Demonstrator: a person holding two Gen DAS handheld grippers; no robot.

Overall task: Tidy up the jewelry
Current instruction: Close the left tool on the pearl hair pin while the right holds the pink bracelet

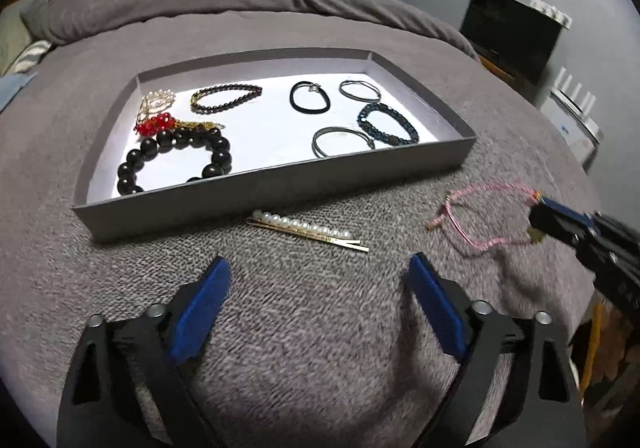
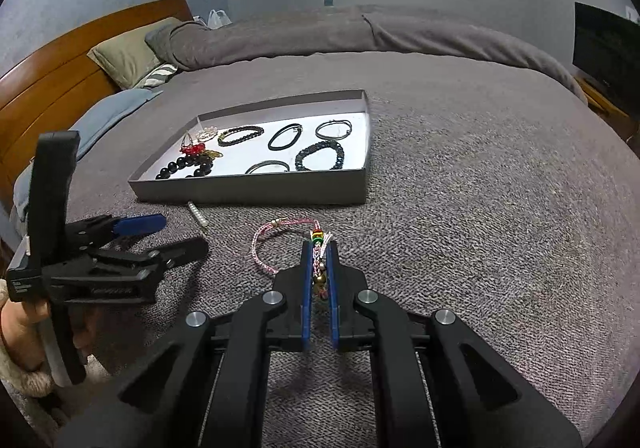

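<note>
Grey blanket (image 2: pixel 460 188) covers the bed; a shallow grey tray (image 1: pixel 280 184) rests on it. Inside the tray, left side: a big black-bead bracelet (image 1: pixel 176 156), a red bead cluster (image 1: pixel 154 124) touching it, a pearl piece (image 1: pixel 158 100) behind that, and a dark small-bead bracelet (image 1: pixel 226 98). Right side: a black band (image 1: pixel 310 98), two thin metal bangles (image 1: pixel 360 90) (image 1: pixel 342 138), and a dark chain bracelet (image 1: pixel 388 124) between them.

Outside the tray, just before its near wall, a pearl hairpin (image 1: pixel 308 230) lies flat on the blanket, gold prongs toward the right.

Right gripper (image 2: pixel 319 260): blue pads together, clamped on the beaded, tasselled end of a pink cord bracelet (image 2: pixel 264 248). The cord's loop hangs out to the left of the pads; in the left wrist view it stands clear of the blanket, with a shadow beneath. The bracelet is to the right of the hairpin, apart from it, and outside the tray.

Left gripper (image 1: pixel 320 276): jaws well apart, nothing between them, low over the blanket just short of the hairpin. A hand (image 2: pixel 24 332) grasps its handle at the left edge of the right wrist view.
</note>
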